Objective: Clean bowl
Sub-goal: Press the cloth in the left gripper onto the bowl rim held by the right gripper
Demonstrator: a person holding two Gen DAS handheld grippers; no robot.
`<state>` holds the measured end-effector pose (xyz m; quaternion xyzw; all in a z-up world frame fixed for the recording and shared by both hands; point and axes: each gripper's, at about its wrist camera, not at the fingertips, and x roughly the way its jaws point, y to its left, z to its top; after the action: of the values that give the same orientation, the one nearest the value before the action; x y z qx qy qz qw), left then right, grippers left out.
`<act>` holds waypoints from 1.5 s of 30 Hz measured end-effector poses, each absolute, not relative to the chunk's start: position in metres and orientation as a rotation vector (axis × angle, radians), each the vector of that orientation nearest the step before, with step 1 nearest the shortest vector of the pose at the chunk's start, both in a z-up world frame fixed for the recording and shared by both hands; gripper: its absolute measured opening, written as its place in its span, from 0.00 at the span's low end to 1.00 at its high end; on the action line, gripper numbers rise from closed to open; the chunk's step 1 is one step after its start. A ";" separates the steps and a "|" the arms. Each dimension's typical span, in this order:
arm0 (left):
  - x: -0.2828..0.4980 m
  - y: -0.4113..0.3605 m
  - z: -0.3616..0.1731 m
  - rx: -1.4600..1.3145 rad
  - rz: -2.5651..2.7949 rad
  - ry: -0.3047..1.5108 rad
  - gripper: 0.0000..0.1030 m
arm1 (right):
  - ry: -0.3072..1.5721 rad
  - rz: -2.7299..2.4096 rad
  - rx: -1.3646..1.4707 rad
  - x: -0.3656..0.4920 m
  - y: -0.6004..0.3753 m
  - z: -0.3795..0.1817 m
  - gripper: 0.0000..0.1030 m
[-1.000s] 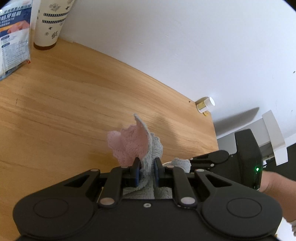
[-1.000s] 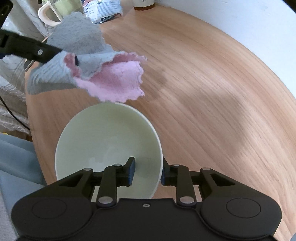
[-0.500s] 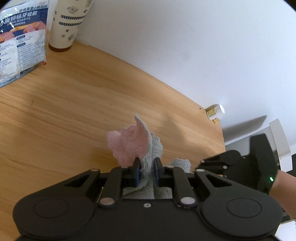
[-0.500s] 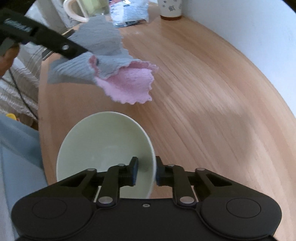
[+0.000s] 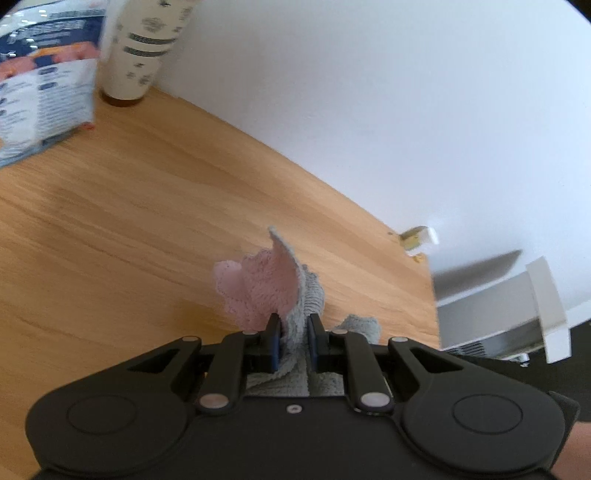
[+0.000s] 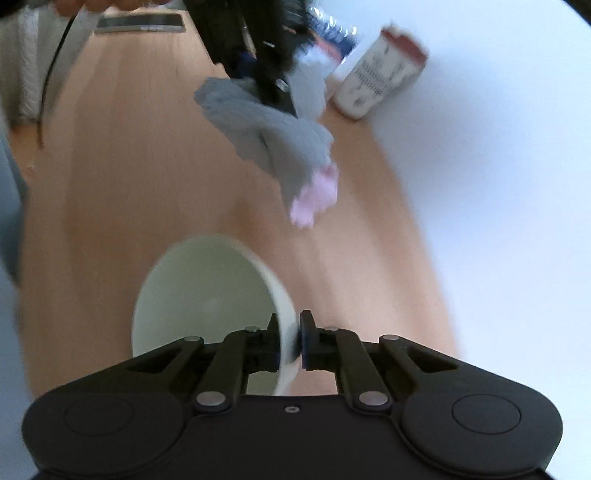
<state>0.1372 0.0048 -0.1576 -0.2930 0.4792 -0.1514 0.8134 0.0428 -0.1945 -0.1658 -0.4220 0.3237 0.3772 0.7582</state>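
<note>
Pale green bowl (image 6: 207, 295) sits clamped in your right gripper (image 6: 289, 341): both pads pinch the near-right wall at the rim, 1 inside and 1 outside, so the bowl is tipped with its opening facing left in the right wrist view. Whether its base touches the wooden table (image 6: 147, 177) you can't tell from that angle; the frame is motion-blurred. Inside of the bowl looks plain, no residue readable through the blur. Your left gripper (image 5: 293, 341) is clenched on the cloth (image 5: 266, 288), a 2-tone rag, pink on 1 face and grey on the other. Grey bulk is bunched between the fingers (image 5: 274, 343) and behind them; the pink flap stands up past the tips. From the right wrist view the same cloth (image 6: 280, 147) hangs off the left gripper (image 6: 273, 92) above and beyond the bowl, pink tip lowest, not touching the rim. Left hand (image 6: 107, 4) shows at the top edge. Against the white wall stands a patterned paper cup (image 5: 138, 51), with a printed blue and white packet (image 5: 40, 81) just beside it. Small white-capped bottle (image 5: 419, 236) lies at the far table edge by the wall, well apart from the cloth.
</note>
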 end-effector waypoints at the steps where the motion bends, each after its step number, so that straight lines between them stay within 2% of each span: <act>1: 0.138 0.001 -0.155 -0.629 -0.342 1.017 0.13 | 0.704 0.807 -0.902 0.042 -0.195 -0.164 0.10; 14: 0.147 -0.042 -0.122 -0.598 -0.567 0.952 0.13 | 0.659 0.619 -0.649 0.043 -0.195 -0.114 0.11; 22: 0.146 -0.046 -0.122 -0.521 -0.615 0.962 0.13 | 0.680 0.521 -0.507 0.039 -0.198 -0.091 0.14; 32: 0.156 -0.028 -0.163 -0.598 -0.508 1.130 0.12 | 0.724 0.472 -0.420 0.028 -0.195 -0.089 0.14; 39: 0.162 -0.034 -0.148 -0.620 -0.580 1.100 0.12 | 0.757 0.440 -0.331 0.029 -0.195 -0.093 0.15; 45: 0.159 -0.064 -0.129 -0.529 -0.691 1.050 0.12 | 0.768 0.453 -0.254 0.035 -0.196 -0.101 0.15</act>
<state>0.1588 -0.0645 -0.1288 -0.2444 0.4853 -0.3195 0.7763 0.0345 -0.1959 -0.1015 -0.1225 0.3705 0.2185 0.8944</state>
